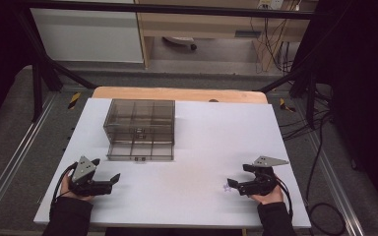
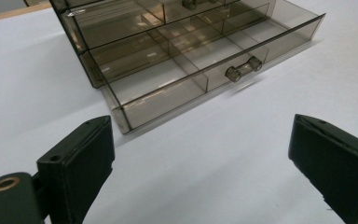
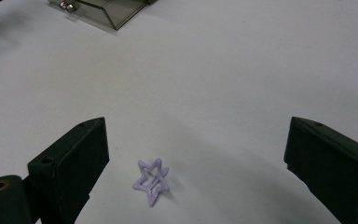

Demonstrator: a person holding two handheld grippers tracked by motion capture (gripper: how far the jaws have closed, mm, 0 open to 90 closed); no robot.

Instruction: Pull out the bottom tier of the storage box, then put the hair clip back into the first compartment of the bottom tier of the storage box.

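The right gripper (image 3: 196, 163) stands with its jaws spread wide around a small lilac star (image 3: 151, 181), which lies on the white table (image 1: 202, 147) low in the right gripper view, nearer the left jaw and touching neither. In the high view the star (image 1: 226, 187) sits at lower right, just off that gripper's tips (image 1: 237, 186). This looks like the line-up for a pinch, not yet a grip.

The left gripper (image 1: 114, 178), at lower left, is also spread and holds nothing. Its view looks at a smoky clear box (image 2: 186, 46) with its bottom drawer (image 2: 205, 70) pulled out, the divided compartments bare and the small handle (image 2: 242, 68) facing the jaws. The open drawer probably waits for the star.

The box (image 1: 140, 129) stands upper left of centre on the white sheet, well apart from the star. A wooden edge (image 1: 177, 93) shows behind it; beyond are a dark frame, grey floor, cables and a desk.
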